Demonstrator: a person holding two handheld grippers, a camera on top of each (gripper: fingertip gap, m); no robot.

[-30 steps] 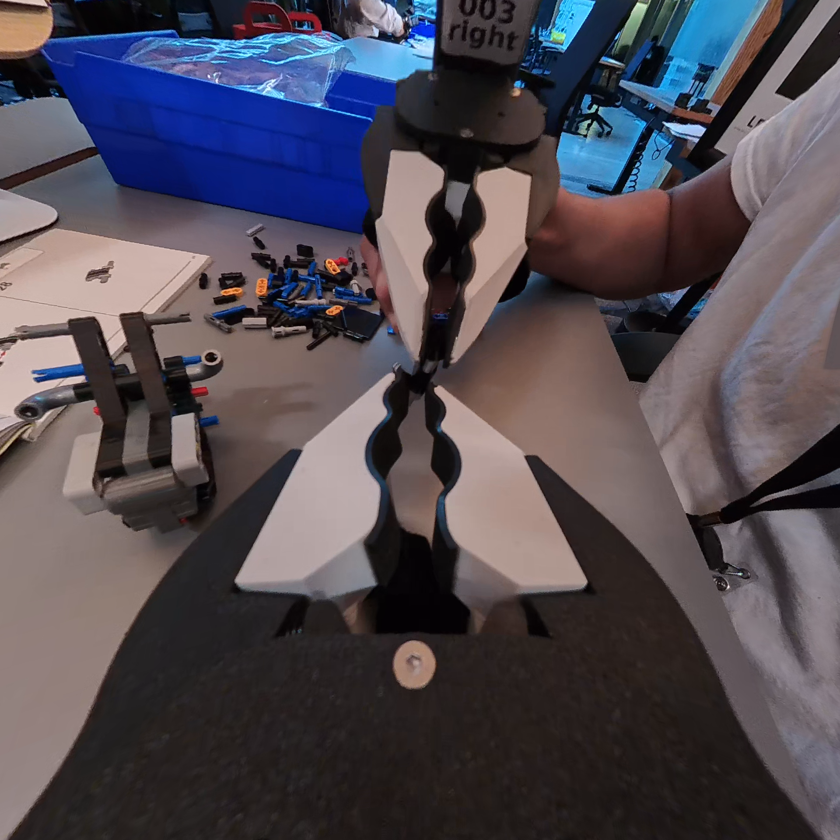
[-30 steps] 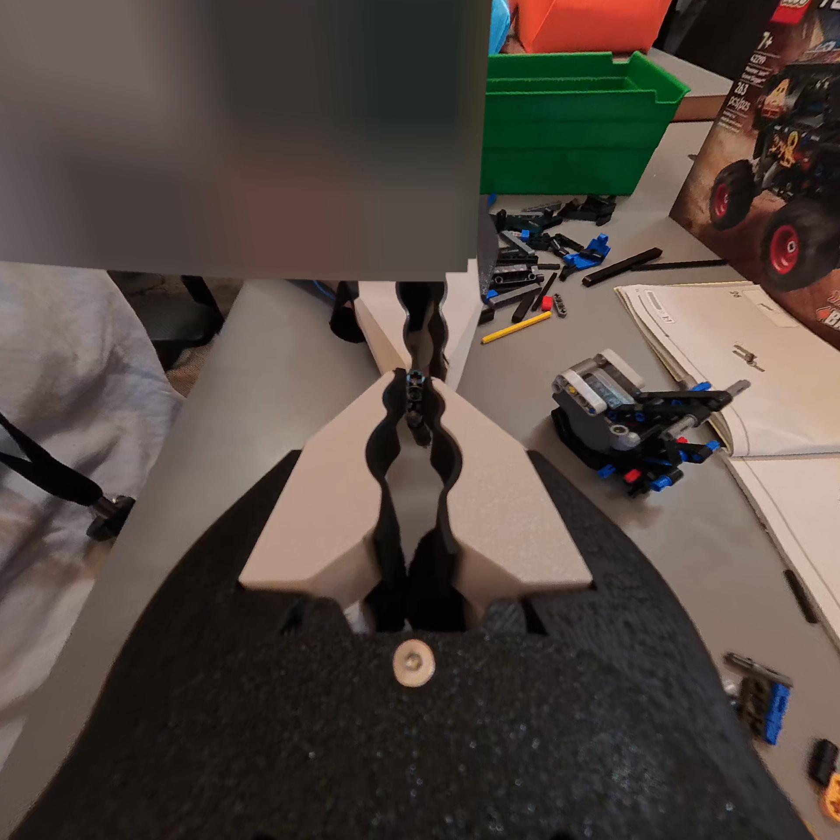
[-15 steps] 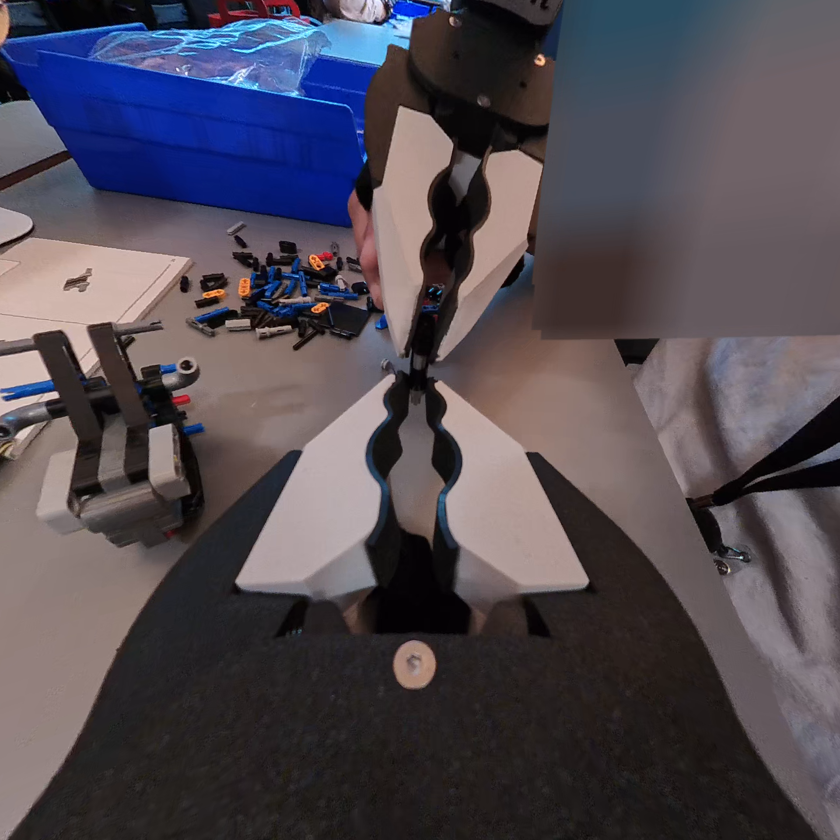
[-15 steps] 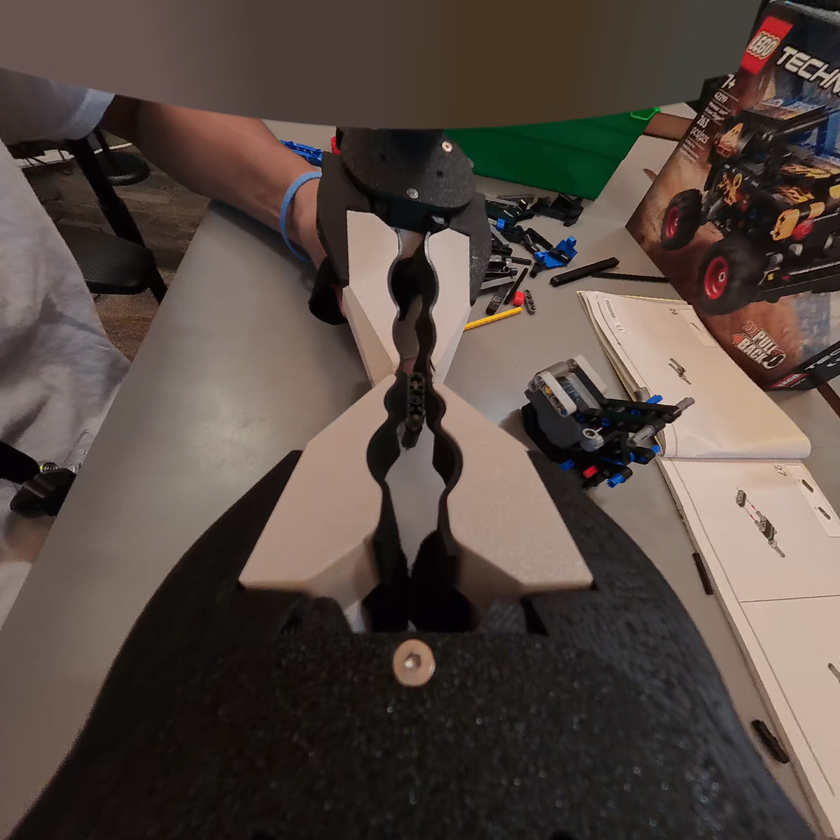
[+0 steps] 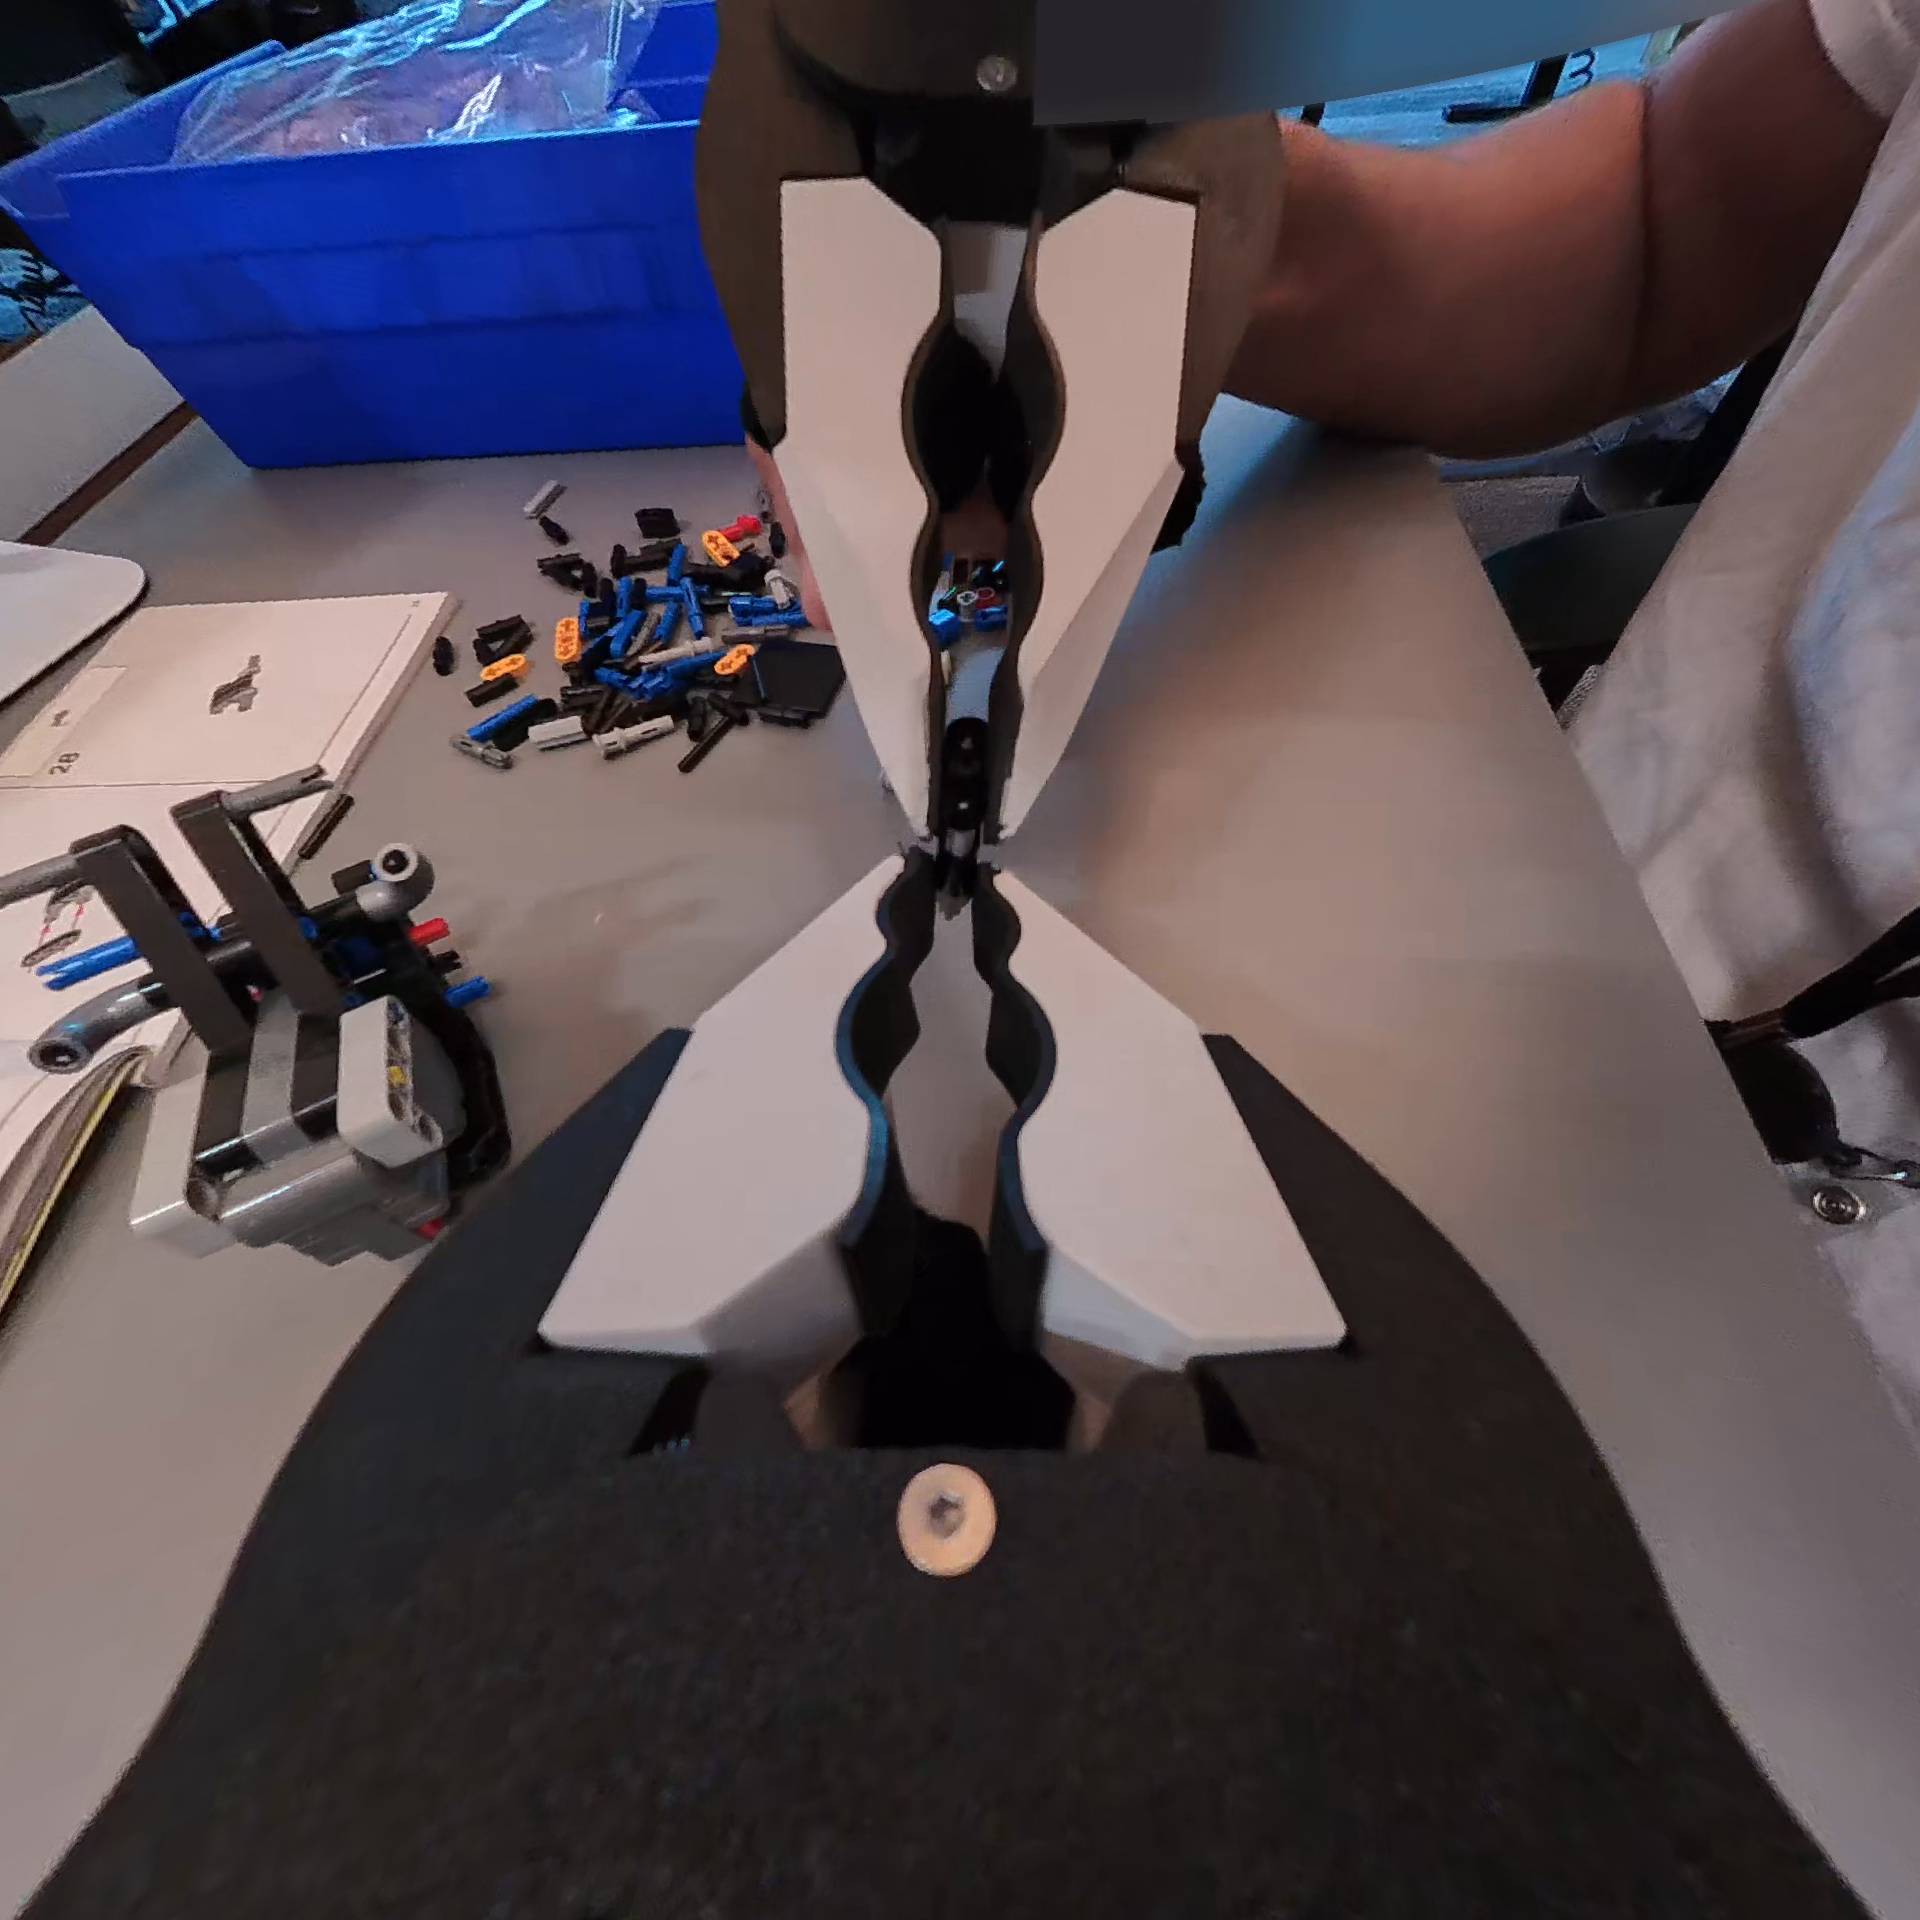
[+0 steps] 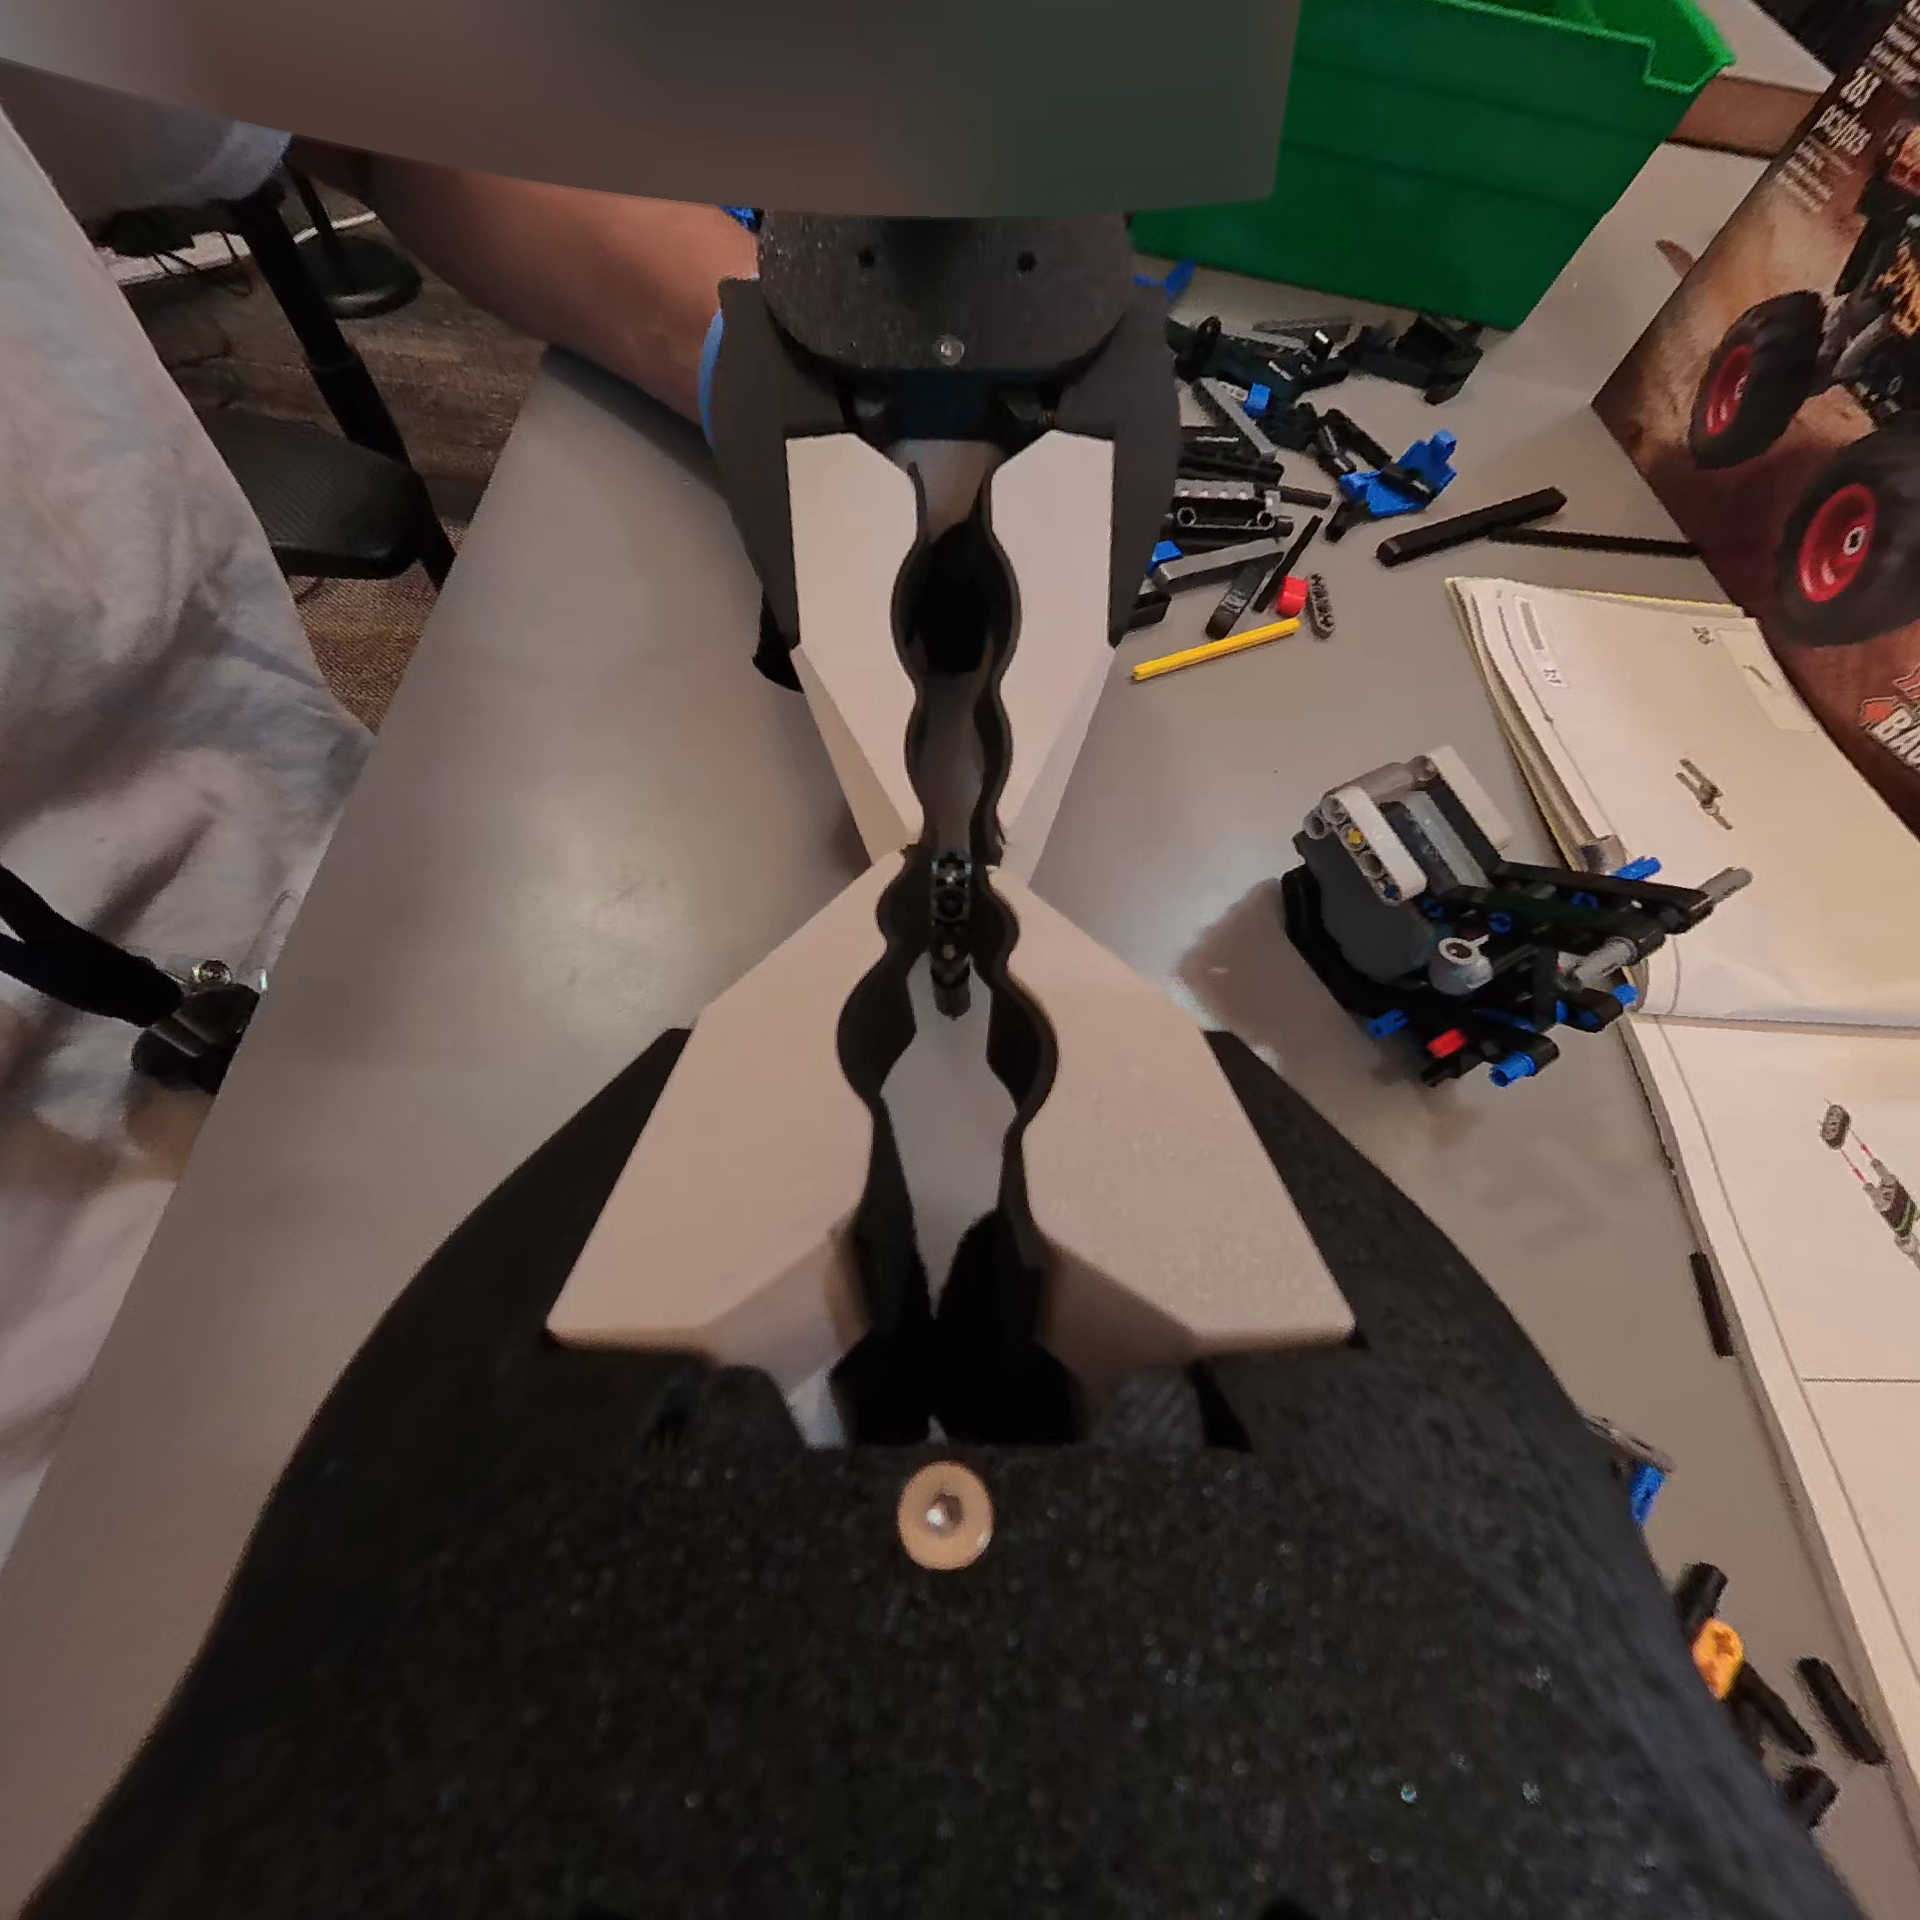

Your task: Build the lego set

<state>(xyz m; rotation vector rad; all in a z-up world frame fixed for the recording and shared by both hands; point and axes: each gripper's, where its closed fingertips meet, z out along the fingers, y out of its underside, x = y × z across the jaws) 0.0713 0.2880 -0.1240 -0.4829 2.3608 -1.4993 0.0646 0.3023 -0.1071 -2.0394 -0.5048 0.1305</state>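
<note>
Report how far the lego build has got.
Done: a partial grey-and-black assembly stands by the open manual. In hand: the right tongs grip a small black beam, meeting the left tongs tip to tip. Left: loose pieces remain unused.

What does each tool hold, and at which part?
The right tool pinches a small black beam along its sides, near its tips. The left tool's hold cannot be told.

— What is held between the tips of the right gripper (image 6: 951, 883)?
— A short black holed beam (image 6: 950, 928) is clamped there, met tip to tip by the left gripper (image 6: 951, 831), above the grey table (image 6: 582, 831).
— And to the right?
— A partly built model (image 6: 1455, 925) is seen beside an open instruction booklet (image 6: 1662, 748), with loose pieces (image 6: 1278, 499) before a green bin (image 6: 1455, 177).
</note>
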